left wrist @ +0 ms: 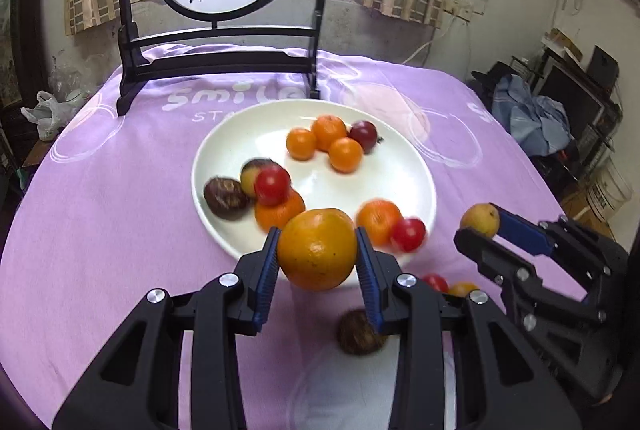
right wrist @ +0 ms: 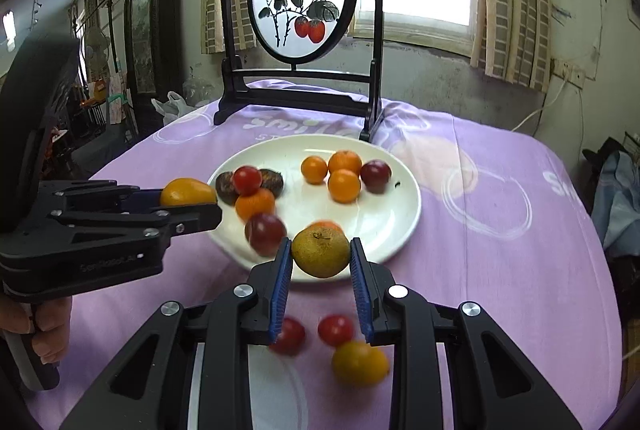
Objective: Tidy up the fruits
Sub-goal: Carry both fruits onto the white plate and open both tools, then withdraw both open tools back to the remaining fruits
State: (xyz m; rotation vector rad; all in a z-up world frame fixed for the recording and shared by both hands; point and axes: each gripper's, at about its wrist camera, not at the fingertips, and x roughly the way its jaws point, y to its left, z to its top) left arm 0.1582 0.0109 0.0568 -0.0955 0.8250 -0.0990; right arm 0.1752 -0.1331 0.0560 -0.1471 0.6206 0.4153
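Observation:
My left gripper (left wrist: pixel 318 240) is shut on a large orange (left wrist: pixel 316 254), held above the near rim of the white plate (left wrist: pixel 224 150). My right gripper (right wrist: pixel 320 247) is shut on a yellow-brown round fruit (right wrist: pixel 320 252), also over the plate's (right wrist: pixel 384 222) near rim. Each gripper shows in the other view: the right gripper (left wrist: pixel 478 223) at the right, the left gripper (right wrist: pixel 200 197) at the left. On the plate lie small oranges (left wrist: pixel 328 142), a dark plum (left wrist: pixel 364 136), red tomatoes (left wrist: pixel 272 184) and dark brown fruits (left wrist: pixel 225 198).
Loose on the purple cloth near me lie two red tomatoes (right wrist: pixel 336 329), a yellow-orange fruit (right wrist: pixel 360 362) and a brown fruit (left wrist: pixel 360 334). A black-framed round painting (right wrist: pixel 302 4) stands behind the plate. A hand (right wrist: pixel 48 330) grips the left tool's handle. Clutter sits beyond the table's right edge.

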